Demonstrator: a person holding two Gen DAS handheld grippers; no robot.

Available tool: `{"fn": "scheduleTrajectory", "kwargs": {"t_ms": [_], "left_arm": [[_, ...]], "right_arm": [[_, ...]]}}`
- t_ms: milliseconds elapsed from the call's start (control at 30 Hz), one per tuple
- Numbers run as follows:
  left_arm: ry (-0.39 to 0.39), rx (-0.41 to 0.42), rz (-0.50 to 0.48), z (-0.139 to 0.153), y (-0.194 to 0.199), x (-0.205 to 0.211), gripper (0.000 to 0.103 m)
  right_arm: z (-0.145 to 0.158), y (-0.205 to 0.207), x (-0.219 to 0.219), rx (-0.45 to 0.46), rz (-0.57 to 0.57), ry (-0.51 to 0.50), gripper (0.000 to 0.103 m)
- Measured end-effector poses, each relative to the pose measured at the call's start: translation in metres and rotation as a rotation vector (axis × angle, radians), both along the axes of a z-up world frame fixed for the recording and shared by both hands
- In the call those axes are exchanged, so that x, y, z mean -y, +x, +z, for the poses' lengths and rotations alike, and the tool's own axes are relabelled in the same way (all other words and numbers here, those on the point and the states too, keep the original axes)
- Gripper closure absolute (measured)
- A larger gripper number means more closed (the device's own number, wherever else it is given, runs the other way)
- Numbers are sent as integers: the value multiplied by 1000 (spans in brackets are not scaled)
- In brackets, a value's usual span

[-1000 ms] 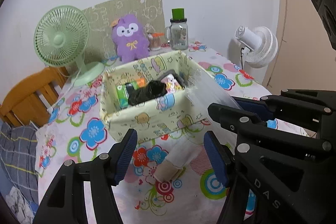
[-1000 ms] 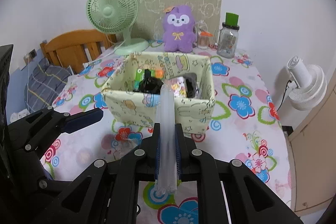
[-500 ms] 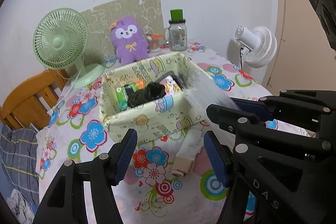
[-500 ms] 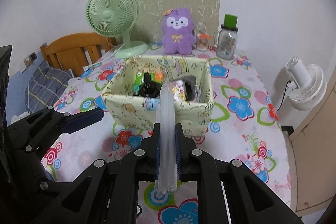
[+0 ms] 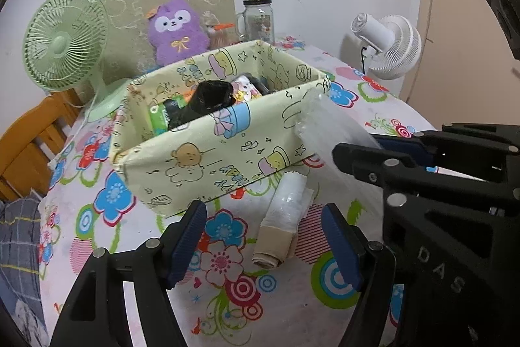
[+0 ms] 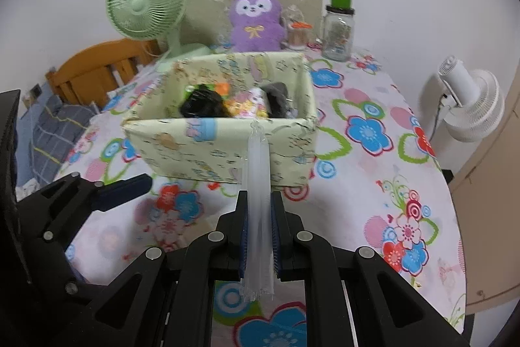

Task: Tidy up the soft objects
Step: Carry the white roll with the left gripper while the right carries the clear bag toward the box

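Observation:
A pale green cartoon-print storage box (image 5: pixel 208 152) stands on the flowered tablecloth and holds several soft items, among them a black bundle (image 5: pixel 208 100); the box also shows in the right wrist view (image 6: pixel 214 148). My right gripper (image 6: pixel 259 236) is shut on a clear plastic packet (image 6: pixel 258 184), held above the table in front of the box. The packet (image 5: pixel 328 126) shows beside the box's right corner in the left wrist view. My left gripper (image 5: pixel 263 243) is open and empty, above a rolled white and beige cloth (image 5: pixel 282 220) lying on the table.
A green desk fan (image 5: pixel 65 38), a purple plush (image 5: pixel 177 30) and a glass jar with a green lid (image 5: pixel 258 15) stand behind the box. A white fan (image 5: pixel 386 44) is at the right table edge. A wooden chair (image 6: pixel 100 67) is at the left.
Both grippers have moved lower and closer to the box. The rolled cloth now lies farther forward between my left fingers. The right gripper still holds the packet.

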State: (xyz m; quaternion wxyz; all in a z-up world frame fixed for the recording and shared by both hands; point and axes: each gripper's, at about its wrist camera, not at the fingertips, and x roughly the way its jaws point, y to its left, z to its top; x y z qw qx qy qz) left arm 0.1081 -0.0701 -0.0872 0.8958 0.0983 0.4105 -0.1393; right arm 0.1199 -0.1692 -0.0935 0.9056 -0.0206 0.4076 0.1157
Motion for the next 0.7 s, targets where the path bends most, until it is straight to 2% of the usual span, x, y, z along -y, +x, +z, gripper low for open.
{"fn": "scheduleTrajectory", "kwargs": {"t_ms": [467,700], "left_arm": [[14,-69,-45,-33,21,10,28],[20,-104,-57,-49,31,15,29]], "right_arm": [[-37,18,12,-91,-46,-11,88],[-46,26,17,-119,-59,-15,88]]}}
